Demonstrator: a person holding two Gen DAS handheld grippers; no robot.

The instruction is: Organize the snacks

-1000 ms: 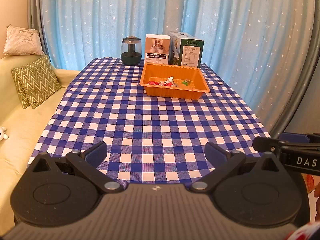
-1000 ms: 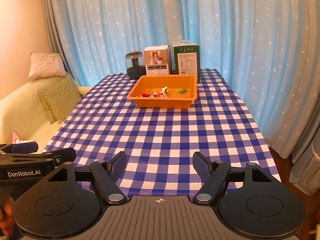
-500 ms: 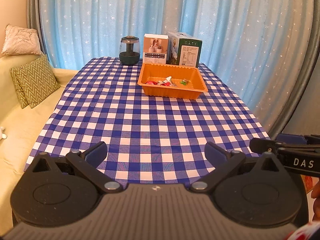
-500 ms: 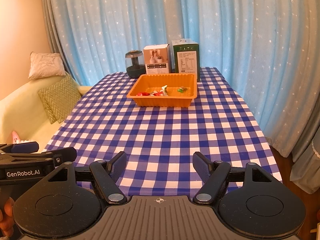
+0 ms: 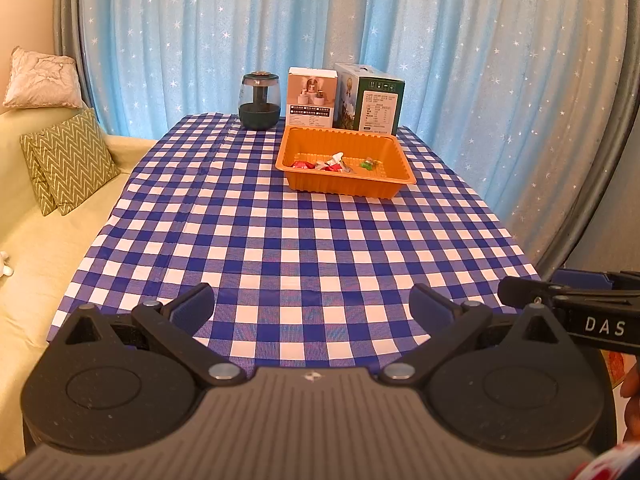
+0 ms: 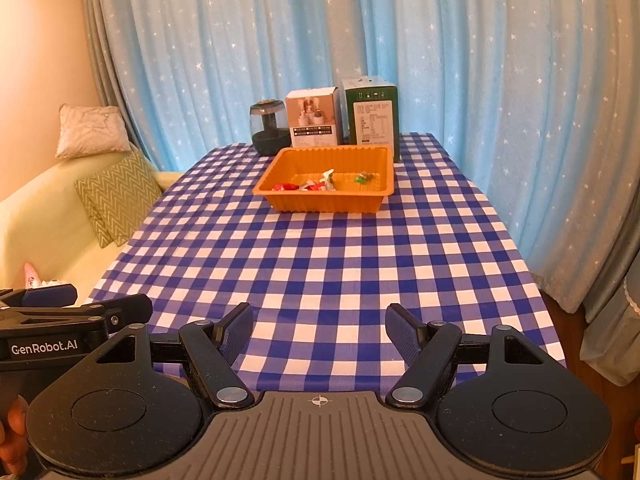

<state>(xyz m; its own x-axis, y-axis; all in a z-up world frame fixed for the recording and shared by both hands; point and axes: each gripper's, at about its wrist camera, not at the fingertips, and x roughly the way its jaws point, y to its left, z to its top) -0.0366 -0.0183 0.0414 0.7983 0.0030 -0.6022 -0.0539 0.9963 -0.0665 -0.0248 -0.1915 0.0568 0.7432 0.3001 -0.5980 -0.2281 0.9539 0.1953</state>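
Note:
An orange tray [image 5: 384, 187] stands at the far end of the checked table; it also shows in the right wrist view [image 6: 296, 202]. Inside lie several wrapped snacks, red and white ones [image 5: 320, 164] [image 6: 306, 186] and a green one [image 5: 366, 163] [image 6: 362, 177]. My left gripper [image 5: 312, 306] is open and empty over the table's near edge, far from the tray. My right gripper [image 6: 319, 326] is open and empty, also at the near edge. Each gripper shows at the side of the other's view.
Behind the tray stand a dark jar-shaped device [image 5: 259, 100], a white box [image 5: 312, 97] and a green box [image 5: 374, 104]. A sofa with cushions [image 5: 68, 160] runs along the left. Blue star curtains [image 5: 460, 40] hang behind and to the right.
Both grippers have drawn back and lifted slightly, so the tray looks a little farther away. Jaws stay open and empty.

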